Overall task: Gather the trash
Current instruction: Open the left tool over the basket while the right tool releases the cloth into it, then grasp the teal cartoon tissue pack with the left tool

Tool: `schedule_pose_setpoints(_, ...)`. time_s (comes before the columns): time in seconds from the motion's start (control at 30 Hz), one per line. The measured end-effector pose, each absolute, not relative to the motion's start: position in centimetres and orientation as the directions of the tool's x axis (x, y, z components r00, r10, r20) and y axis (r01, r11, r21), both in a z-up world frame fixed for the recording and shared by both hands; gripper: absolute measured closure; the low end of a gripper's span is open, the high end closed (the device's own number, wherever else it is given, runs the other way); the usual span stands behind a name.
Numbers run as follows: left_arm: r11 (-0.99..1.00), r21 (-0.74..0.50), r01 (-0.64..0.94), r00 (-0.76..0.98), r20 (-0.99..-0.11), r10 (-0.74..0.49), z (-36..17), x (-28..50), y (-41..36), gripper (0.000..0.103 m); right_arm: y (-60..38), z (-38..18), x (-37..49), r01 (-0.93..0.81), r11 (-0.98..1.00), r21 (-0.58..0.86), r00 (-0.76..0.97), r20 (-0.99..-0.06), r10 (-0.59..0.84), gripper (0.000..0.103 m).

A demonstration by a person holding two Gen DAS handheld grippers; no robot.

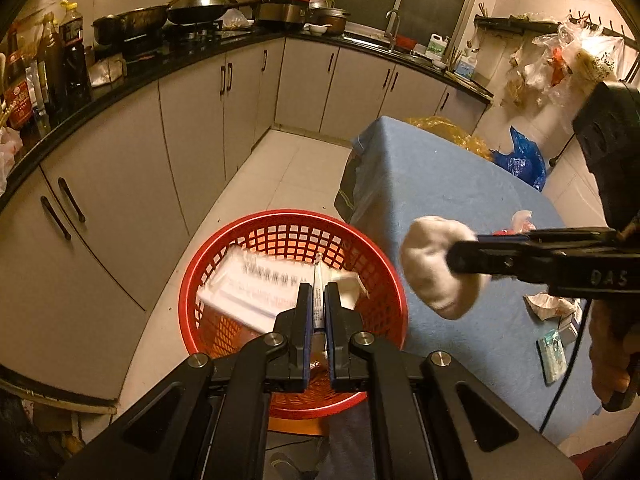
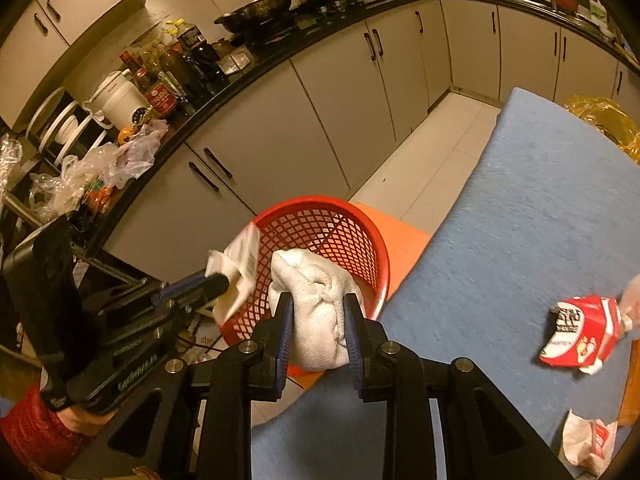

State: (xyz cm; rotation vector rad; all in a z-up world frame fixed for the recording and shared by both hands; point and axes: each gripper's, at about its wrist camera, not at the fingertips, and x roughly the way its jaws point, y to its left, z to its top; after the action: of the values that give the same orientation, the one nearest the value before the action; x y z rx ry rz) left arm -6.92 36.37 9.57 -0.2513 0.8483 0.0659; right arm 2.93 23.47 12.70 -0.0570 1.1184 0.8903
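Right wrist view: right gripper point(image 2: 318, 320) pinches upright white wad point(image 2: 316, 312); left gripper point(image 1: 319, 304) clamps paper point(image 1: 319, 300) lengthwise.

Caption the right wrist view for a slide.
Right tongs carry a white crumpled wad toward the red basket; left tongs hold paper scraps at its rim.
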Motion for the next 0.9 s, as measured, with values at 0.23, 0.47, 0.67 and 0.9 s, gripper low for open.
schedule_pose_setpoints(0.23, 0.968, -0.202, -0.146, 0.663, -0.747, -0.056, 9.5, -6.5, 36.7, 0.086, 24.0, 13.2, 3.9, -0.631, 0.683, 0.369, 0.175, -0.789, 0.589, 0.060)
schedule_pose_setpoints(0.47, 0.961, -0.207, -0.181, 0.686, -0.727, -0.027, 10.6, -7.1, 37.3, 0.070, 21.1, 15.2, 3.5, -0.607, 0.699, 0.378, 0.224, -0.763, 0.607, 0.058)
schedule_pose_setpoints(0.67, 0.965, -0.189, -0.182, 0.698, -0.716, -0.009, 11.4, -7.5, 35.8, 0.057, 16.5, 15.7, 2.0, -0.556, 0.732, 0.394, 0.264, -0.752, 0.605, 0.049)
schedule_pose_setpoints(0.9, 0.970, -0.198, -0.141, 0.696, -0.717, -0.045, 11.6, -7.9, 31.4, 0.045, 9.9, 15.2, -1.7, -0.520, 0.796, 0.310, 0.371, -0.757, 0.538, 0.035)
